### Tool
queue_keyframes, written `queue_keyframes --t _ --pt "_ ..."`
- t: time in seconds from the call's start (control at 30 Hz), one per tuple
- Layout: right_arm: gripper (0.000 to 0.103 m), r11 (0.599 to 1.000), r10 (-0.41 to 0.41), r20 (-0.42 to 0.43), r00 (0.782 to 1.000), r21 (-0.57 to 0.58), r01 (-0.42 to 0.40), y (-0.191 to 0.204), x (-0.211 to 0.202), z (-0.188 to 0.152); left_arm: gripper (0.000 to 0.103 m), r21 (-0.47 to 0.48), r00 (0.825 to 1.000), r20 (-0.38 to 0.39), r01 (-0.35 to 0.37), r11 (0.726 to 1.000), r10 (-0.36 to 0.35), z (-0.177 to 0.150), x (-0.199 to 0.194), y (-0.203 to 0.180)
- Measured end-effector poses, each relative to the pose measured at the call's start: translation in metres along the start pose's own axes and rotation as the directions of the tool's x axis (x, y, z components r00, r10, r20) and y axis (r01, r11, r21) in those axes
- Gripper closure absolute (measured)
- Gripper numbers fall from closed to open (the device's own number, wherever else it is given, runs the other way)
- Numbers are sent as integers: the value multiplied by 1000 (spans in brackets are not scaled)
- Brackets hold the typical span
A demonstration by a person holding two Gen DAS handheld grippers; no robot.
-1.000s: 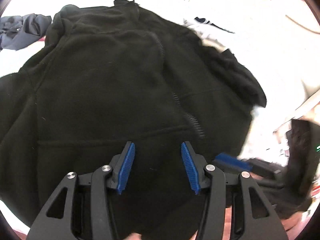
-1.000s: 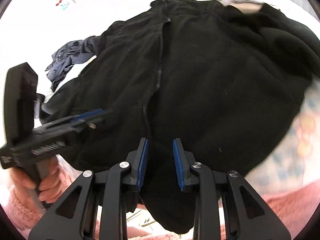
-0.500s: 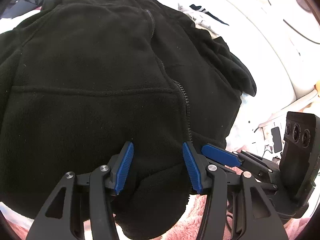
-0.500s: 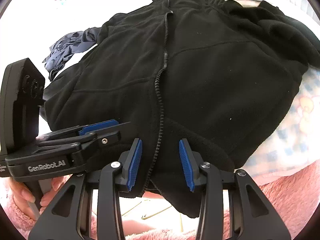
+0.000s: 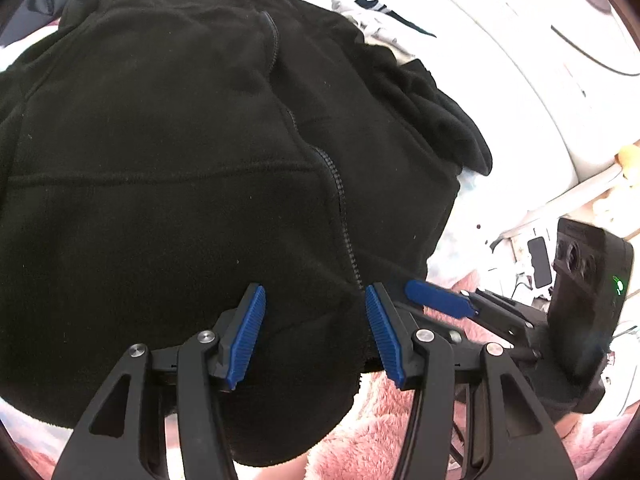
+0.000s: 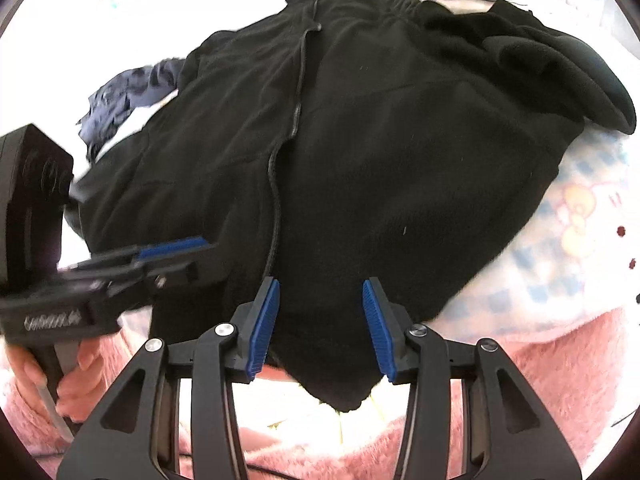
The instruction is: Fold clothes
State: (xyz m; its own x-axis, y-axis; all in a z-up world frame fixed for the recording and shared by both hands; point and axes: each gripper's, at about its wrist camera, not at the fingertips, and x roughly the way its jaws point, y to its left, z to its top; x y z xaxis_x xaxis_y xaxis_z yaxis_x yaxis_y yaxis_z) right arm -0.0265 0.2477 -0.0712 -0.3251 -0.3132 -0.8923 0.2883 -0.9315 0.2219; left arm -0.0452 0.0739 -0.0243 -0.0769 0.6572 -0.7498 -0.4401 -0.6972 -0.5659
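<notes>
Left wrist view: black fleece (image 5: pixel 180 160) spread zip-up over the surface (image 5: pixel 520 80), hem nearest the camera and hanging slightly past the edge. Left gripper (image 5: pixel 314 328) poised at the hem beside the zip (image 5: pixel 340 208), jaws spread, fleece between them but not pinched. Right gripper (image 5: pixel 440 300) enters from the right, close alongside, over a pink fluffy sleeve (image 5: pixel 380 420). Beyond the fleece lie a white printed garment (image 5: pixel 380 28) and a dark blue garment (image 5: pixel 36 4).

Right wrist view: right gripper (image 6: pixel 320 320) at the hem just right of the zip (image 6: pixel 296 120), jaws likewise spread and holding nothing. Left gripper (image 6: pixel 172 256) — blurred — reaches in from the left, held by a hand (image 6: pixel 68 384). A bunched sleeve (image 6: pixel 560 68) of the fleece lies at the far right over a checked blanket (image 6: pixel 580 220); the blue garment (image 6: pixel 128 96) sits at the left.

Compared with half a second ago, both pairs of jaws remain apart — the right's wider — and the fleece shows new ripples along the zip.
</notes>
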Motion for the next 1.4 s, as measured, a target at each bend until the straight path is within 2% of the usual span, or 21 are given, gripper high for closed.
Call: queue_keyframes --t 0.13,0.33,0.43,0.5,0.57,0.6,0.73,0.8,0.87,0.9,0.93,0.97,1.0,1.07,1.17,1.27,1.33,1.4 --pt "58 1000 -1 -24 1000 -7 1 0 1 -13 46 19 1000 5 -13 1000 13 -3 -2 -3" --pt "58 1000 1 -27 1000 -10 -2 -1 1 -9 46 28 998 29 -48 998 47 -5 -8 -6" --pt "58 998 6 -52 999 -63 -10 -4 2 -3 45 86 992 24 -122 989 120 -8 -10 -16" --pt "58 997 16 -51 999 -69 -20 -8 -1 2 37 188 987 2 -159 969 162 -13 -7 -32" --pt "56 997 5 -30 1000 -82 -7 -6 -4 7 35 253 981 2 -187 949 193 -17 -3 -44" --pt "51 996 -15 -17 1000 -94 14 -5 -6 8 35 261 980 2 -190 946 197 -17 -1 -47" --pt "50 994 -61 25 998 -94 63 -10 -14 12 33 285 980 -19 -184 941 197 -17 8 -51" --pt "50 997 -61 19 998 -54 62 -18 -13 13 28 306 980 -31 -176 936 195 -19 11 -52" --pt "50 997 -68 1 998 -42 68 -22 -9 10 28 317 977 -23 -194 928 213 -20 14 -51" --pt "50 997 -65 -10 998 -41 65 -23 -6 8 32 287 965 -2 -250 925 262 -18 16 -47" --pt "49 998 -57 -24 998 -41 56 -24 -3 5 34 246 946 22 -318 916 323 -15 18 -41" --pt "48 999 -29 -49 998 -36 27 -26 3 1 41 177 930 23 -366 914 368 -11 18 -30" --pt "47 1000 6 -79 997 -22 -7 -30 11 -2 43 126 937 25 -350 928 349 -8 13 -21" --pt "47 999 32 -139 990 46 -26 -44 23 -12 43 45 963 42 -269 962 267 -4 -3 -8" --pt "46 993 67 -147 987 102 -52 -56 22 -21 43 42 966 109 -239 970 233 -2 -24 -6" --pt "46 994 62 -113 992 92 -52 -56 9 -16 43 2 981 136 -139 990 137 -2 -39 2" --pt "46 999 37 -64 997 41 -34 -44 -3 -9 43 -14 973 162 -161 987 161 -1 -42 -2" --pt "46 999 53 -7 999 7 -53 -32 -13 0 44 -25 965 192 -179 983 181 0 -49 -2"
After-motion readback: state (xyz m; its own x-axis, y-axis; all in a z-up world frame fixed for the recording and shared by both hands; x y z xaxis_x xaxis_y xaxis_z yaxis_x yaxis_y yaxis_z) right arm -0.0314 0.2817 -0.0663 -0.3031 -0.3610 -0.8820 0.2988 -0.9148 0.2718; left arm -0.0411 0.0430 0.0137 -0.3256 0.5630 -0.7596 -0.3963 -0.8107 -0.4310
